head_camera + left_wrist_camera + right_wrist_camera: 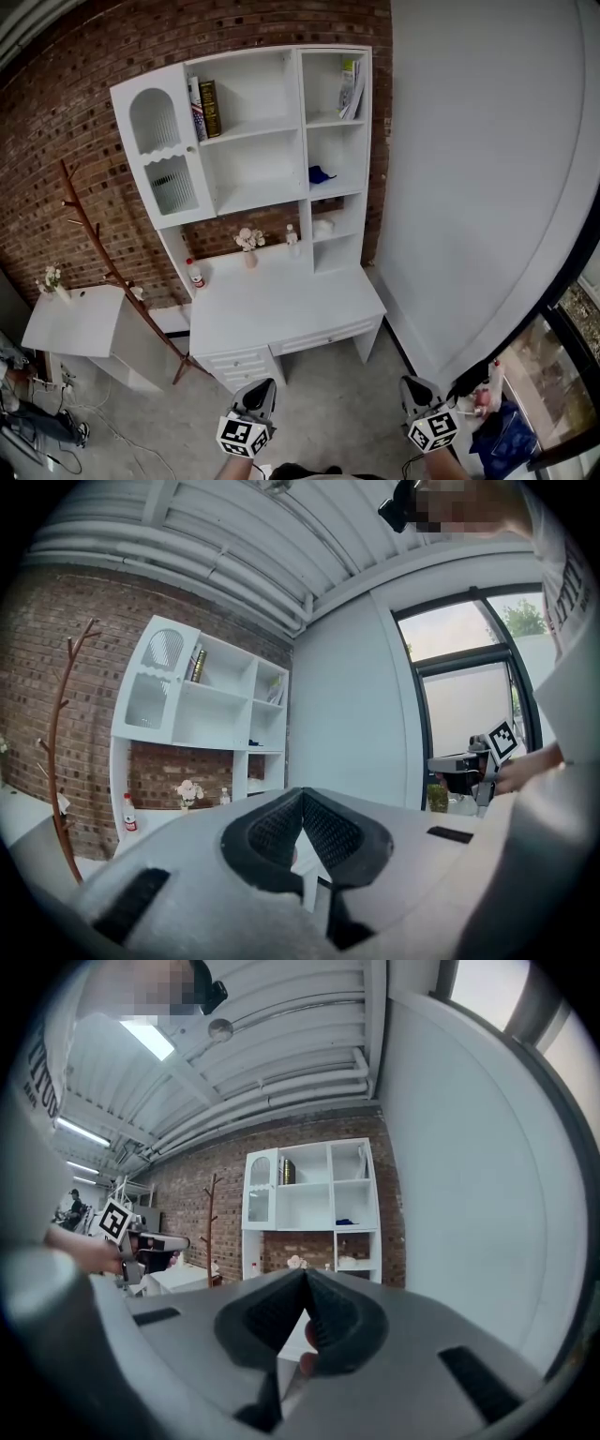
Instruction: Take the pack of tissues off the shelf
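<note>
Claws both closed and empty: left claw and right claw point level toward the shelf, well apart.

1. No word, brand or number could be read in full anywhere.
2. The book spines on the top shelf carried print too small to read.
3. The bottle on the worktop had a red label, illegible.
4. Dark lettering on the person's shirt was cut off and distorted.
5. The marker cube on the left gripper, like the one on the right gripper, bore only black-and-white square patterns.
</note>
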Available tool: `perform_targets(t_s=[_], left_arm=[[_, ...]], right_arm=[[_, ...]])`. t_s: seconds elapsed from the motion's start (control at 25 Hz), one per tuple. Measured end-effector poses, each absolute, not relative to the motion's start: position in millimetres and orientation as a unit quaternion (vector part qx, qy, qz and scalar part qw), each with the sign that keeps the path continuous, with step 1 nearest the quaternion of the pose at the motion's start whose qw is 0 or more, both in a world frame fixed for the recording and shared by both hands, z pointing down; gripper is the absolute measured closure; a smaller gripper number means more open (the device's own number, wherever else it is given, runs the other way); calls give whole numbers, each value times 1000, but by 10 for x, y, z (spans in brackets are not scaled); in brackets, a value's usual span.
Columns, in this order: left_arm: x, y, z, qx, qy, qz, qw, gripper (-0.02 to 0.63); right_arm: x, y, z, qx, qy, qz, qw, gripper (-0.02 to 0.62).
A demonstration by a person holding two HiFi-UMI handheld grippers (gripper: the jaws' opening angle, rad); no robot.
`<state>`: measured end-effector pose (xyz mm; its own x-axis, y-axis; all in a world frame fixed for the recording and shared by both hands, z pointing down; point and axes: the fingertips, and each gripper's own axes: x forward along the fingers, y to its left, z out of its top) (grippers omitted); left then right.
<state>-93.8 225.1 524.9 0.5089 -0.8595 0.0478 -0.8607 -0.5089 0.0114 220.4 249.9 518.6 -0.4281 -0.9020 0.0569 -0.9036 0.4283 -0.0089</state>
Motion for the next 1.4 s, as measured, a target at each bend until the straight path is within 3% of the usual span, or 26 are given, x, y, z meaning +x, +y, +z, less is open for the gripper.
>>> perform_targets(t_s=[0.6, 1.4], left_arm=[[-835, 1954, 5315, 854, -519, 15, 20, 581], [-1075, 393, 5387, 874, -485, 25, 26, 581]], right_arm=[[2411, 2122, 5302, 540, -841, 25, 27, 569], [2030, 768, 5300, 558, -829, 36, 21, 569]])
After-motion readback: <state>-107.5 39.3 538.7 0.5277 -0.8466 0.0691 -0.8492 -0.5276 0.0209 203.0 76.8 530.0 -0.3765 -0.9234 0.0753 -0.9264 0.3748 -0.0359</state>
